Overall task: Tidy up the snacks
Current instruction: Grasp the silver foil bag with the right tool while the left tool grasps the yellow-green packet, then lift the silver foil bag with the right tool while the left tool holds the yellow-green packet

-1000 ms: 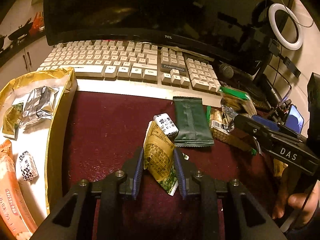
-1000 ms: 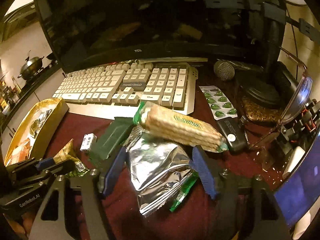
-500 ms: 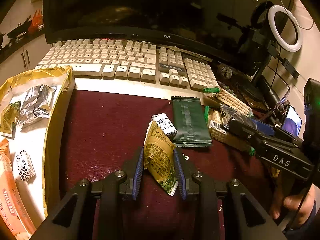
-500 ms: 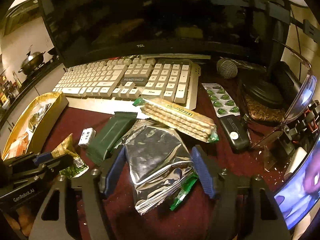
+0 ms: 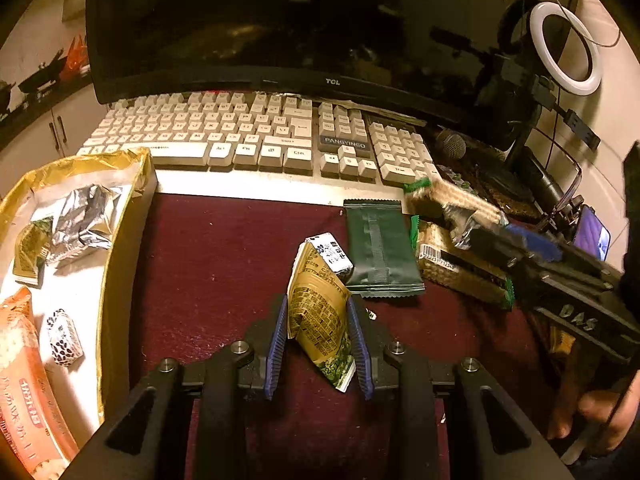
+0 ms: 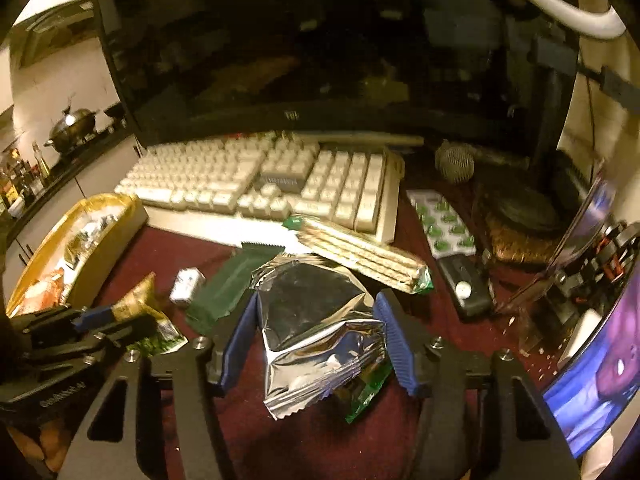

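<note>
Left wrist view showed the left gripper (image 5: 320,336) with its blue pads (image 5: 276,344) pinching a gold snack packet (image 5: 318,312), which stood tilted between them above the maroon desk mat (image 5: 216,264). Just beyond the packet lay a small white wrapped candy (image 5: 330,256), and beside that a dark green flat pouch (image 5: 378,252). To the right of the pouch lay a cracker pack (image 5: 460,270) with green ends. At the left edge stood a gold-rimmed tray (image 5: 120,240) holding a crumpled silver wrapper (image 5: 84,220), an orange packet (image 5: 28,380) and another small white candy (image 5: 64,338). A beige keyboard (image 5: 256,140) sat behind the mat, under a dark monitor (image 5: 280,20). Right wrist view showed the right gripper (image 6: 316,336) with its jaws closing around a silver foil bag (image 6: 316,332); the blue pads (image 6: 394,348) flanked the bag at its two edges, and whether they pressed on it yet could not be told. A second cracker pack (image 6: 360,252) lay just behind the bag, near the front edge of the keyboard. A green blister pack (image 6: 440,220) and a black remote-like device (image 6: 464,288) lay to the right. The left gripper appeared at the lower left of this view, gripping the gold packet.
</note>
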{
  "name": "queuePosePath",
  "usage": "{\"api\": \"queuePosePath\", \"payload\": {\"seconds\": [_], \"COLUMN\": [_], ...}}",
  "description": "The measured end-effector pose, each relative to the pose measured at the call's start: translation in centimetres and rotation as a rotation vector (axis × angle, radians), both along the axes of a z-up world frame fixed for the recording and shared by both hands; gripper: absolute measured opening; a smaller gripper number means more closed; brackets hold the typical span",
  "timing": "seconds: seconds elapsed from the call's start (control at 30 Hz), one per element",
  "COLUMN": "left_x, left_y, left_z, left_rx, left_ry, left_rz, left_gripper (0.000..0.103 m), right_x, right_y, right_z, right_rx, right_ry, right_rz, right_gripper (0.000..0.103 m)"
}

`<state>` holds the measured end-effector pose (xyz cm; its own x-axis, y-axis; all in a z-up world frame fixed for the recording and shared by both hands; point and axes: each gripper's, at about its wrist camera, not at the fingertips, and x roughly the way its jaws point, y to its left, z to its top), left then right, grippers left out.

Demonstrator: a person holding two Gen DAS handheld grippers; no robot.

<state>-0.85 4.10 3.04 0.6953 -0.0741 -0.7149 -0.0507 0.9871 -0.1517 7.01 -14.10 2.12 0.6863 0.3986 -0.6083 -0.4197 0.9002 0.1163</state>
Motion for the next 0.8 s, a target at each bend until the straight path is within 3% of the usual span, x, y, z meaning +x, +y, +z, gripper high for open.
{"api": "queuePosePath", "payload": {"seconds": [0.3, 0.8], "left_x": [-0.4, -0.6], "left_y": [-0.2, -0.7], "left_z": [0.3, 0.7], "left_rx": [0.030, 0.050], "left_ry": [-0.007, -0.013], "left_rz": [0.021, 0.028], "left_gripper": [0.031, 0.031], "right_x": [-2.5, -2.5], "right_y": [1.0, 0.6], "right_z": [2.1, 2.1], "right_rx": [0.079, 0.108], "right_ry": [-0.094, -0.074], "right_rz": [0.132, 0.126], "right_gripper": [0.059, 0.059]}}
